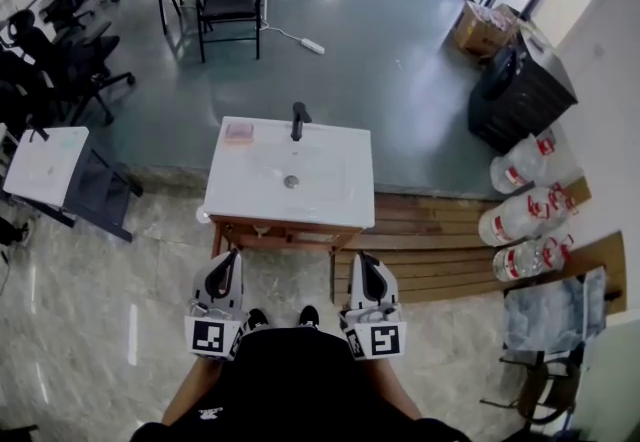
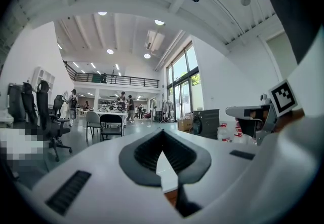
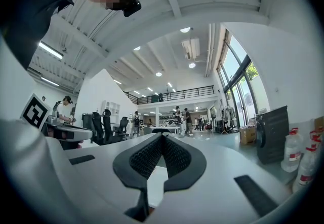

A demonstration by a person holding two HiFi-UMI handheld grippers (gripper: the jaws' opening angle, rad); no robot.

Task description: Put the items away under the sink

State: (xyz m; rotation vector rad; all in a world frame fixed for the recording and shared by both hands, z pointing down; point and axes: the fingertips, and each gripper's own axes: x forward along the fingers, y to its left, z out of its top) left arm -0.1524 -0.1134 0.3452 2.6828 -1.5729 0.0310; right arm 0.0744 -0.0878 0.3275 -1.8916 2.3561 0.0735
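Items to stow: only clear candidate is a small flat pink thing (image 1: 239, 133) on the sink top, at its upper-left corner, left of the black faucet (image 1: 298, 120); can't tell what it is. Sink (image 1: 240, 192) is a white basin top on a wooden frame (image 1: 285, 233), centre of the head view, just ahead of the person's shoes (image 1: 258, 317). The space under it is hidden by the top, so what's stored there is unknown. Left gripper (image 1: 226, 268) and right gripper (image 1: 370, 270) are held low and side by side at the bottom centre, close to the body, short of the sink's near edge and touching nothing. Both are clenched with tips meeting and nothing between them, as each gripper view confirms. Step, as a judgement: hands idle in front of the sink. This fits either standing ready with items still out or being finished with items already below; the pictures don't settle it. Any pick would need the jaws parted and a reach over or under the top. Large water bottles (image 1: 527, 215) lie at right, by a wooden platform (image 1: 440, 250).
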